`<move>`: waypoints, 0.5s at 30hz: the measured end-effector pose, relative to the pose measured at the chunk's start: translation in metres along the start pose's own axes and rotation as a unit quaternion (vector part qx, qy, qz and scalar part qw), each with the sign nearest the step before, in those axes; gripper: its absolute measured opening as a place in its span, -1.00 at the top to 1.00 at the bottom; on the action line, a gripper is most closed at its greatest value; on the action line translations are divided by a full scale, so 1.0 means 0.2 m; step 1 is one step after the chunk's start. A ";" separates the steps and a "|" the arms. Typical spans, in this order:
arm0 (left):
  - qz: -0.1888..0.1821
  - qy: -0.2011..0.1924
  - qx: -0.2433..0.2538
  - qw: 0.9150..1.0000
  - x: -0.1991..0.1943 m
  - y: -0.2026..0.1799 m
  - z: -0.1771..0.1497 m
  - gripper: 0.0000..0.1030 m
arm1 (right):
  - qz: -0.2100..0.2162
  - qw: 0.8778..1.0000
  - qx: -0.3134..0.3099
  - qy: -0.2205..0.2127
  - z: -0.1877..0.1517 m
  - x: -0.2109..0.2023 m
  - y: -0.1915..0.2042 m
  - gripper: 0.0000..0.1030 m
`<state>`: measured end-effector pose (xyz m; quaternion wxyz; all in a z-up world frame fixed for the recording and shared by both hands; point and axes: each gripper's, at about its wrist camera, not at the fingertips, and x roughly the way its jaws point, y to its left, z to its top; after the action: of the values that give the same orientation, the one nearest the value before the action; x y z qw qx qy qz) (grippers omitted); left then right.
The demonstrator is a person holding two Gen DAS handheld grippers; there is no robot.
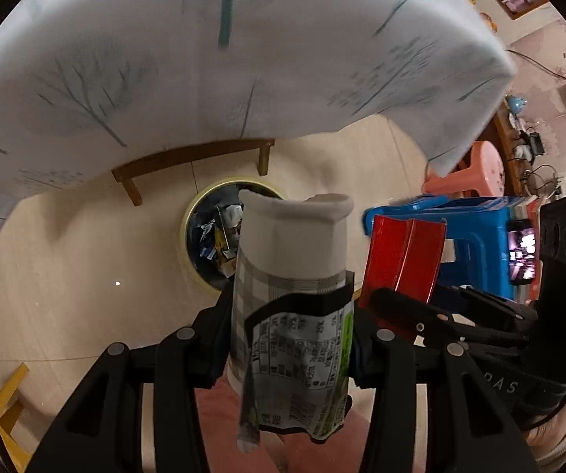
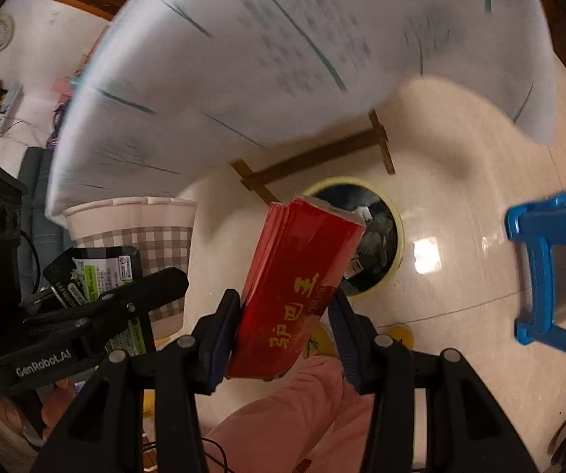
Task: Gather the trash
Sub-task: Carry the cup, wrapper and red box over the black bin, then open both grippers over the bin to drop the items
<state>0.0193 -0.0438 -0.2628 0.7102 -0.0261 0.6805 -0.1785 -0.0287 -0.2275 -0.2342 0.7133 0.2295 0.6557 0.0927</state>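
Red cigarette pack [image 2: 298,287] sits clamped in my right gripper [image 2: 284,315]; my left gripper [image 1: 290,339] is closed on a checked paper cup [image 1: 283,256] with a wrapper [image 1: 302,358]. I carry both toward the floor bin [image 2: 399,236]; next I must get above its mouth and release.

Beyond my tools: a tree-print tablecloth [image 1: 204,59] draped over a wooden table frame [image 1: 192,161], blue [image 1: 475,236] and pink [image 1: 475,169] plastic stools on pale floor tiles [image 2: 460,315].

Pale tiled floor [image 1: 86,276]. Standing on it: round bin [image 1: 219,236] holding trash, blue stool [image 1: 472,236], pink stool [image 1: 479,165]. Cloth-covered bench [image 1: 223,59] stands over the bin.
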 end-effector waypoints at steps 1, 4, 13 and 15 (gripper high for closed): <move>0.002 -0.001 -0.001 1.000 0.05 0.02 0.01 0.12 | -0.003 1.000 0.001 -0.001 0.00 0.05 -0.02 0.09; 0.014 -0.007 -0.003 1.000 0.23 0.07 0.01 0.11 | -0.023 1.000 0.003 -0.004 -0.01 0.20 -0.07 0.09; 0.015 -0.032 -0.023 0.999 0.56 0.23 0.04 0.08 | -0.050 0.999 0.004 -0.011 0.05 0.59 -0.22 0.05; 0.017 -0.038 -0.020 0.999 0.63 0.26 0.05 0.06 | -0.053 0.999 0.001 -0.012 0.06 0.66 -0.23 0.05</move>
<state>0.0412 -0.0333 -0.3967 0.7376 -0.0353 0.6571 -0.1513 -0.0078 -0.2135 -0.3728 0.7246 0.1961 0.6587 0.0516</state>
